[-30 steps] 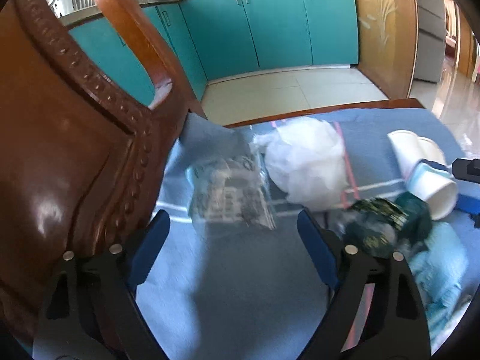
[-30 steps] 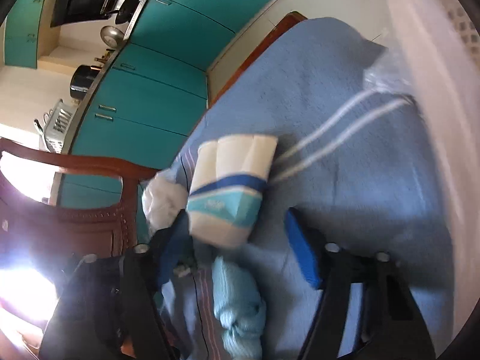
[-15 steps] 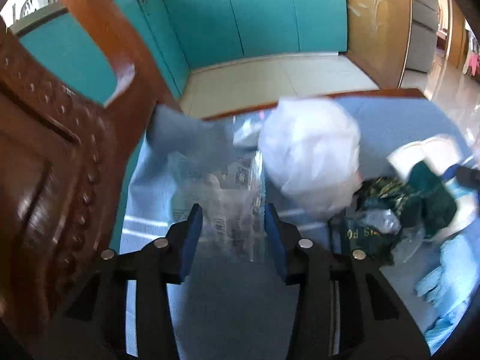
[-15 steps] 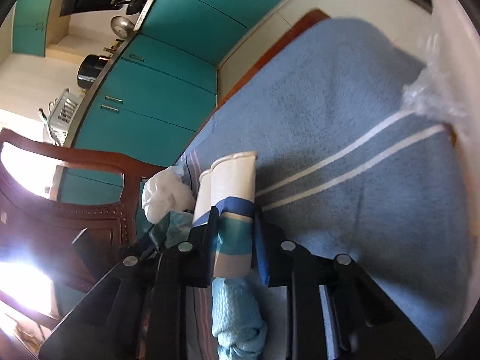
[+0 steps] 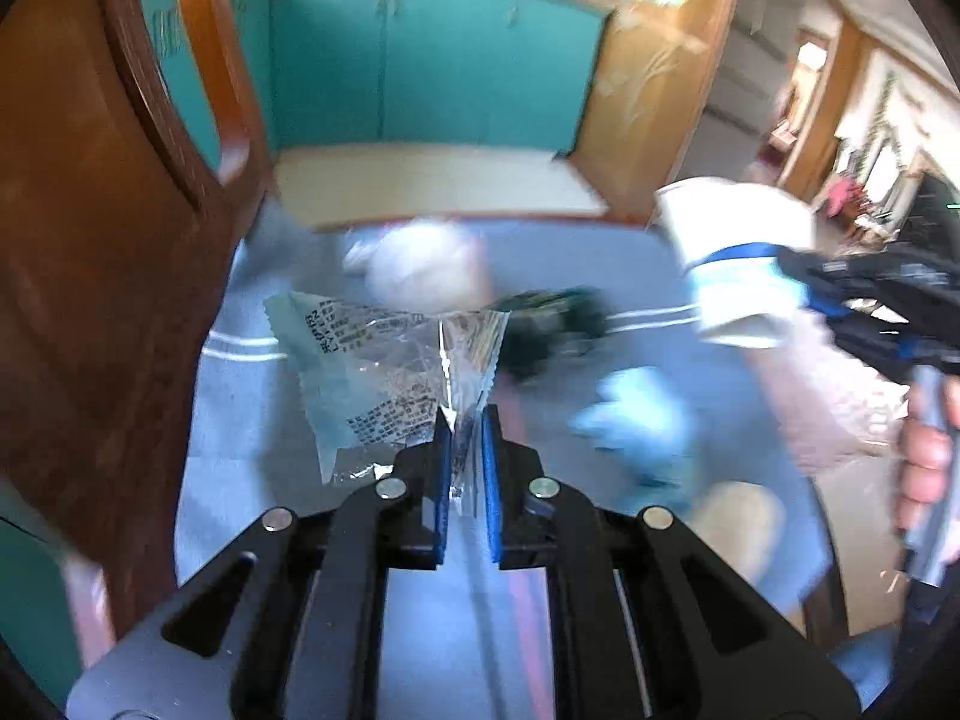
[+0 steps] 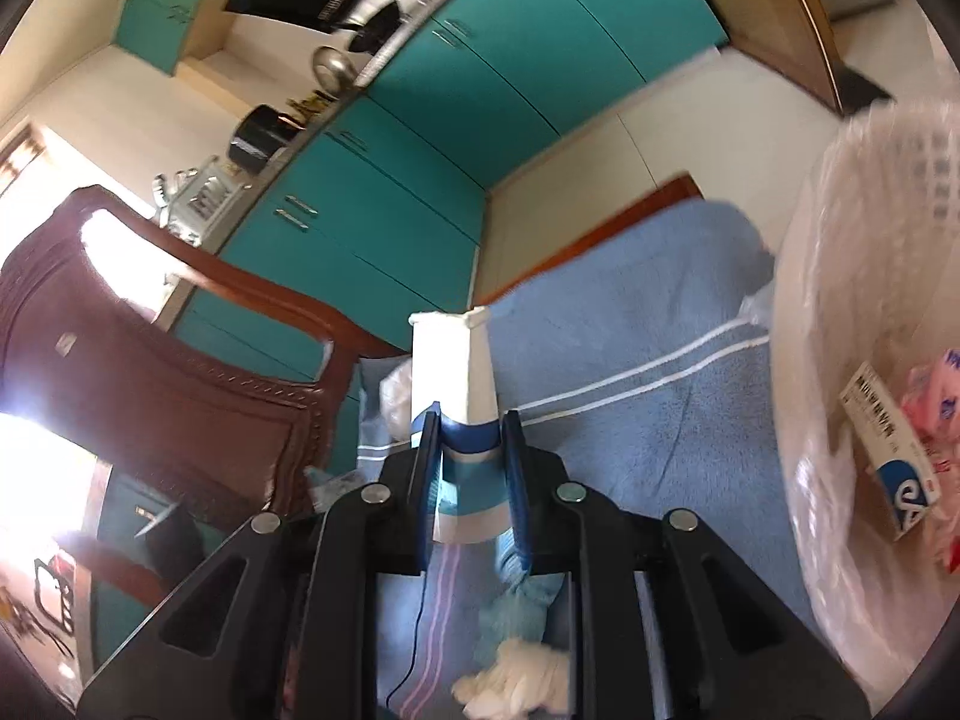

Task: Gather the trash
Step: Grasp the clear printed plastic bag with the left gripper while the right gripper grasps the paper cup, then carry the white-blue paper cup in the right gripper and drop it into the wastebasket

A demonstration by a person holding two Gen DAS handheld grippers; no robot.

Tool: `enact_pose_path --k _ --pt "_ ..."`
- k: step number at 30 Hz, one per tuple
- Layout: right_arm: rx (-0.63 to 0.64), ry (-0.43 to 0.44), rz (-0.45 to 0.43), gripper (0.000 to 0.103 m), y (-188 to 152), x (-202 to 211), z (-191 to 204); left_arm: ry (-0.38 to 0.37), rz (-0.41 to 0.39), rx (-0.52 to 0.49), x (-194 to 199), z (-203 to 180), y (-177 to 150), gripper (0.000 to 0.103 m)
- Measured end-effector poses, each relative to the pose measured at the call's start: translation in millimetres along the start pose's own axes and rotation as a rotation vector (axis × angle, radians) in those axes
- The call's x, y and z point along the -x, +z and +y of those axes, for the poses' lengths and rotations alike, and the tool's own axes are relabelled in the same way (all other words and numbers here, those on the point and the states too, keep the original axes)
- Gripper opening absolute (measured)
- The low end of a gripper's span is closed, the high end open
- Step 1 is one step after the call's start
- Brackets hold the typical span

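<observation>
- Left gripper [image 5: 465, 420] was clamped on the clear wrapper [image 5: 384, 372], lifted since earlier, near the chair [image 5: 90, 240].
- Right gripper [image 6: 469, 426], clamped on paper cups [image 6: 459, 372], had risen off the cloth [image 6: 630, 360]; the basket [image 6: 840, 240] stood right.

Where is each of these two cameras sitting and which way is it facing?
Left wrist: on the left gripper, angled down over the blue cloth toward the teal cabinets; its fingers pinch a clear wrapper, and a hand shows at right.
Right wrist: on the right gripper, looking down the same cloth toward the basket; its fingers clamp stacked paper cups.
Shared: cloth, cabinets, wooden chair, white bag, and the cups.
</observation>
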State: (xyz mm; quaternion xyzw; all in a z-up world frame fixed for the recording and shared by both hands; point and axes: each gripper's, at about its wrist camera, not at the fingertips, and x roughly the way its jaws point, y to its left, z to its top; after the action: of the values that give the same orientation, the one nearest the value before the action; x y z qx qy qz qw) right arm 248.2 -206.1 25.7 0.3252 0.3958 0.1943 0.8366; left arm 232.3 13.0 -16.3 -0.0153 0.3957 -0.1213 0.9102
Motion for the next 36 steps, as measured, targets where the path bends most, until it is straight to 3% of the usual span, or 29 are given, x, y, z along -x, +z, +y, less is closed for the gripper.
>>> enact_pose_path --k 4,7,13,17,21,36 --pt "0.100 -0.018 -0.064 0.021 -18.5 35.7 24.8 -0.069 -0.136 0.025 67.1 -18.9 -18.0 0.010" --pt "0.213 -0.064 -0.108 0.021 -40.1 57.8 45.2 -0.081 -0.188 0.057 97.7 -18.3 -39.4 0.011" --pt "0.351 -0.155 -0.160 0.021 -95.7 86.2 52.2 -0.064 -0.197 0.061 98.1 -29.9 -57.2 0.011" --pt "0.401 -0.190 -0.169 0.021 -112.5 86.9 55.1 -0.047 -0.182 0.082 94.7 -26.9 -62.3 0.011" --pt "0.444 -0.213 -0.207 0.021 -113.9 85.6 60.4 -0.052 -0.183 0.086 95.4 -27.3 -59.5 0.011" --pt "0.437 -0.239 -0.194 0.020 -114.2 76.2 54.8 -0.039 -0.169 0.059 92.3 -26.0 -57.6 0.012"
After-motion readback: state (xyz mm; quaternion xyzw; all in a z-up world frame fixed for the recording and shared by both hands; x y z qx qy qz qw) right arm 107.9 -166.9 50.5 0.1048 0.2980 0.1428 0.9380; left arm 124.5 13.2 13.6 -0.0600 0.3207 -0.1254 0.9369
